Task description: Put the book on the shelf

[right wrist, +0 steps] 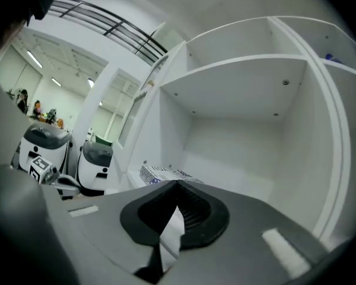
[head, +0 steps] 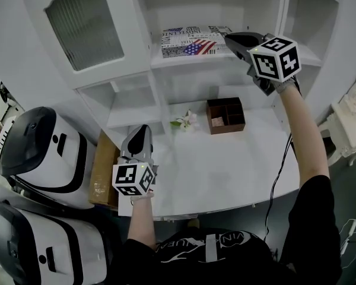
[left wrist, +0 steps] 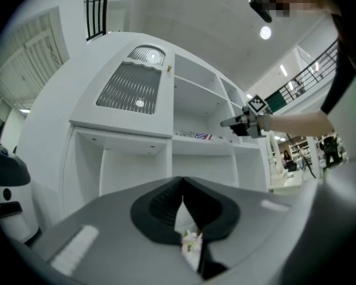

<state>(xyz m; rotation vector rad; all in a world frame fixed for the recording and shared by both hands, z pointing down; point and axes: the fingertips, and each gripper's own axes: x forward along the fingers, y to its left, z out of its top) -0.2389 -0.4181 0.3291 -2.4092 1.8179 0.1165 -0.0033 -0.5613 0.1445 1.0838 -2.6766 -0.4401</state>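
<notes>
Your right gripper (head: 230, 38): jaws pressed together, nothing between them, pointing roughly level into the shelf (head: 184, 61) bay. The tips sit just beside the right end of the book (head: 193, 40); I can't tell whether they touch it.

The book lies flat on the shelf board, flag cover up. Its long axis runs left-right along the shelf's front edge. From your right gripper the book lies straight ahead and a little left, so any nudge would push along its length.

Judgement: the book looks placed. The next move is probably to back the right gripper out from the shelf without dragging that right end.

Your left gripper (head: 143, 128): jaws also together, empty. It is well below the shelf and off to the left of the book, so the right hand is much the nearer one.

Under the shelf, on the desk (head: 225, 171): a small flower (head: 187, 121) and a brown divided box (head: 225, 115), both clear of either gripper.
</notes>
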